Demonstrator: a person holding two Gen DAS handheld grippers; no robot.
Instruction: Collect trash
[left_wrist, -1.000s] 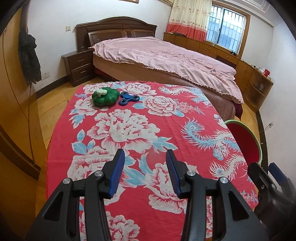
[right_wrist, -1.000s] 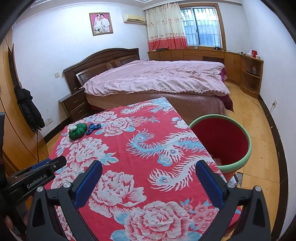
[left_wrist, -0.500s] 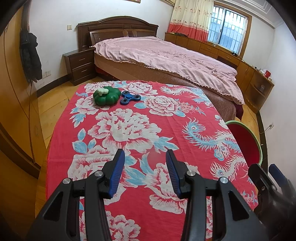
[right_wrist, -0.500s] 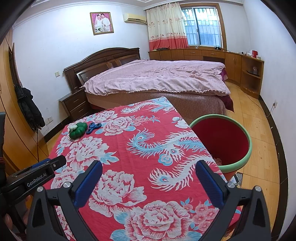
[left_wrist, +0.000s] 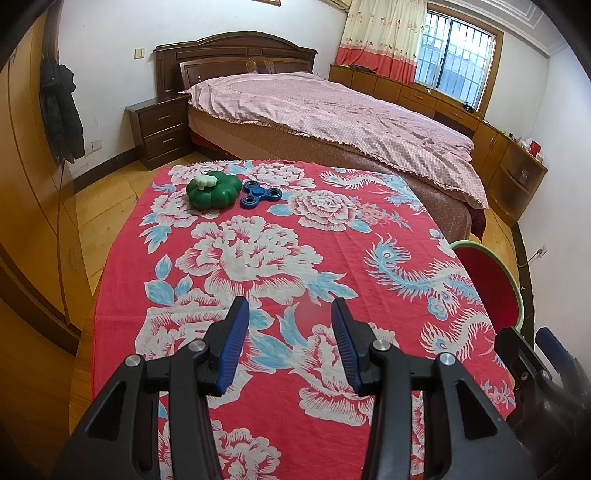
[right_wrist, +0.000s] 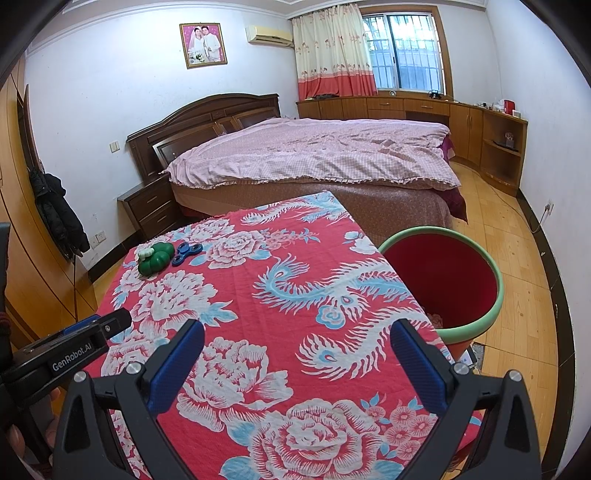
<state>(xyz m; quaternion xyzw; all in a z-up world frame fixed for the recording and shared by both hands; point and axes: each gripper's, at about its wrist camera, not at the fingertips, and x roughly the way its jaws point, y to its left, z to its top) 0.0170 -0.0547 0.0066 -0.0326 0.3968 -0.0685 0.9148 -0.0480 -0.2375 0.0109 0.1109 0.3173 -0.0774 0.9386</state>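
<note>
Our left gripper (left_wrist: 286, 341) stands partly open and our right gripper (right_wrist: 297, 363) wide, both empty over the near tablecloth (left_wrist: 258, 251). At the far left lie the green pumpkin toy (left_wrist: 211, 189) and blue spinner (left_wrist: 260, 194): light, stiff, best pinched across their sides. The bin (right_wrist: 443, 280) waits right. Nothing has shifted since earlier.

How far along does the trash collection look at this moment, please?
Done: something small already lies in the red bin. In hand: nothing; left gripper and right gripper are open and empty. Left: green pumpkin-shaped object and blue spinner remain on the table.
</note>
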